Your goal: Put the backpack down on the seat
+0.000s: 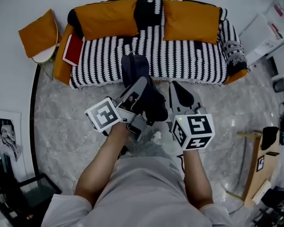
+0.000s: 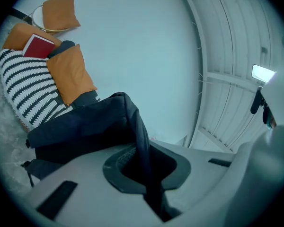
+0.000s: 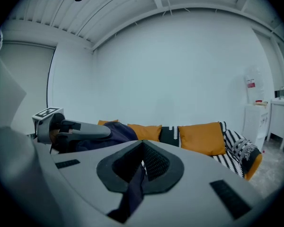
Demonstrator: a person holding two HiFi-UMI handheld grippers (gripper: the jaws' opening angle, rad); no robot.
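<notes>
The left gripper [image 2: 144, 169] has its jaws squeezed together on a thin dark strap [image 2: 141, 141]. The right gripper [image 3: 138, 171] is squeezed on a dark strap [image 3: 131, 195] too. Both straps seem to belong to the backpack [image 1: 149, 103], a dark blue bag that hangs between the two grippers.

The person stands on the grey floor [image 1: 61, 126] and faces the sofa. The bag is up in the air, just in front of the sofa's front edge. From above, the top of the bag shows over the edge of the striped seat [image 1: 180, 56], but I think the bag is not lying on it yet.

So the picking up looks done, and the bag is near the sofa. What is left is to bring the bag over the seat, lower it until the seat holds it, and then open both grippers.

The middle of the seat is bare. Orange cushions [image 1: 106, 18] lean on the back, and a red book [image 1: 72, 49] lies at the left end, so the middle looks like the best spot.
</notes>
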